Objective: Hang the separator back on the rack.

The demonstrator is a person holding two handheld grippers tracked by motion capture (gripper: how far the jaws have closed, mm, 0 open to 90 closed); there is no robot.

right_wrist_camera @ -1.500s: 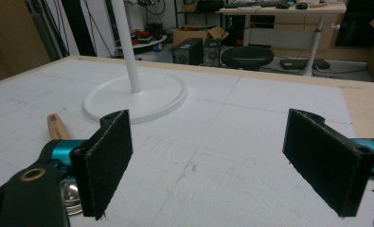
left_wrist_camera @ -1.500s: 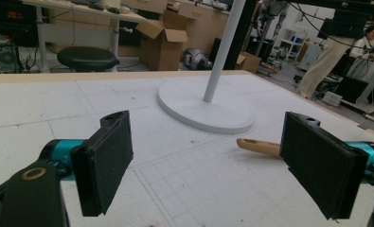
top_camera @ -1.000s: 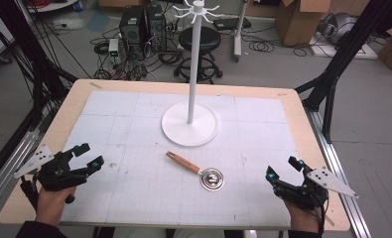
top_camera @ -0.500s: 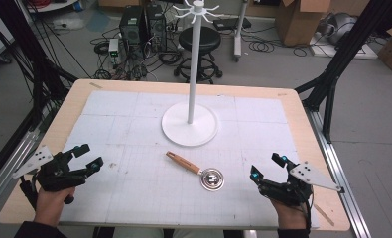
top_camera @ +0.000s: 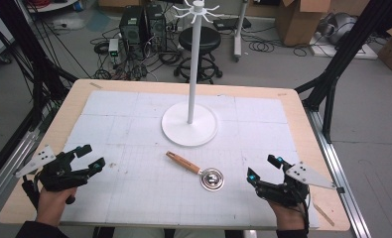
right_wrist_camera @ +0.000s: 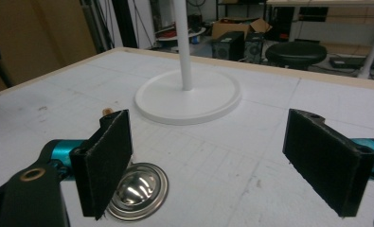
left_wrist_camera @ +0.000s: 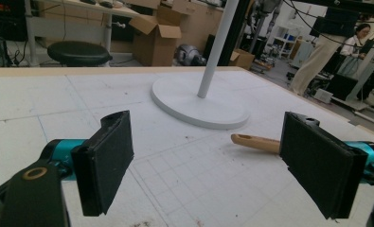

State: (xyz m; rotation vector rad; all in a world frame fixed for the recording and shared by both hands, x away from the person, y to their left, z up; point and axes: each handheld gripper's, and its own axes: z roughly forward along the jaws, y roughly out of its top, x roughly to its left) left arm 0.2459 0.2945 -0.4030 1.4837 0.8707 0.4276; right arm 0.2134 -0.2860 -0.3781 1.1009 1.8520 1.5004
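A small metal strainer (top_camera: 212, 179) with a wooden handle (top_camera: 182, 162) lies flat on the white mat near the front middle. Behind it stands a white rack: a round base (top_camera: 189, 125) and a tall pole (top_camera: 195, 59) with hooks at the top. My left gripper (top_camera: 91, 157) hovers open at the front left, with the wooden handle (left_wrist_camera: 254, 142) showing between its jaws farther off. My right gripper (top_camera: 263, 167) is open at the front right, a little to the right of the strainer bowl (right_wrist_camera: 138, 190). The white base (right_wrist_camera: 188, 97) lies ahead of it.
The wooden table (top_camera: 73, 100) carries a white gridded mat (top_camera: 119, 129). Black frame posts stand at both sides. Beyond the far edge are a black stool (top_camera: 199, 41), computers, cables and cardboard boxes (top_camera: 302, 20). A person (left_wrist_camera: 323, 52) stands far off in the left gripper view.
My right gripper has moved left and forward toward the strainer, staying open. My left gripper has barely moved.
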